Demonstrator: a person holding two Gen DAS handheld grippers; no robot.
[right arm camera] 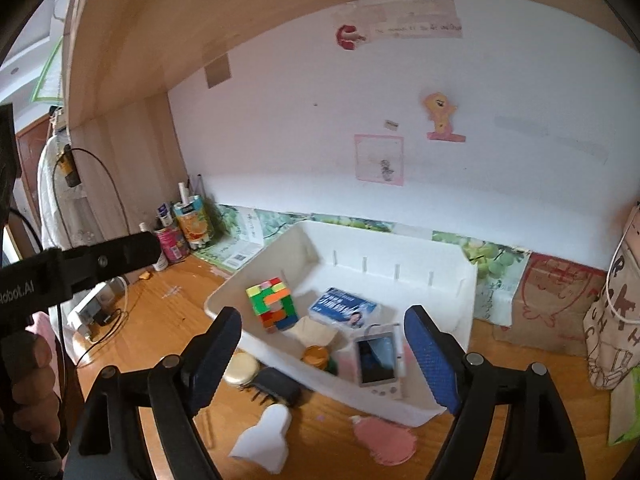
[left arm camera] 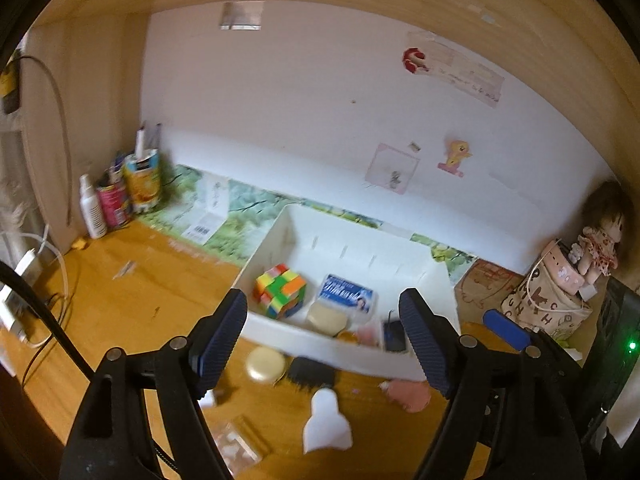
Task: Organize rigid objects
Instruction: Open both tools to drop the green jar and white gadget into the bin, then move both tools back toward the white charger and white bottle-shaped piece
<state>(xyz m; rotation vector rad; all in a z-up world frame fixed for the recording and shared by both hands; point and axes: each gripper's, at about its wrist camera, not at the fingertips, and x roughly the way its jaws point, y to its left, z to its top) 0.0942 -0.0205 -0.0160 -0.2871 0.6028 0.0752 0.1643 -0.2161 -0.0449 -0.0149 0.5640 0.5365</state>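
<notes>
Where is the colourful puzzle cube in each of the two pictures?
Left wrist view: the puzzle cube sits just left of centre, in the left end of the white bin, above the left pad.
Right wrist view: the puzzle cube is again left of centre, in the bin's left end.
Shared landmark: the blue and white box lies just right of the cube in both views.

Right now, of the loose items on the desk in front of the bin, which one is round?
The cream round compact, left of the black brush. The white cutout and pink piece are flat, irregular shapes.
</notes>
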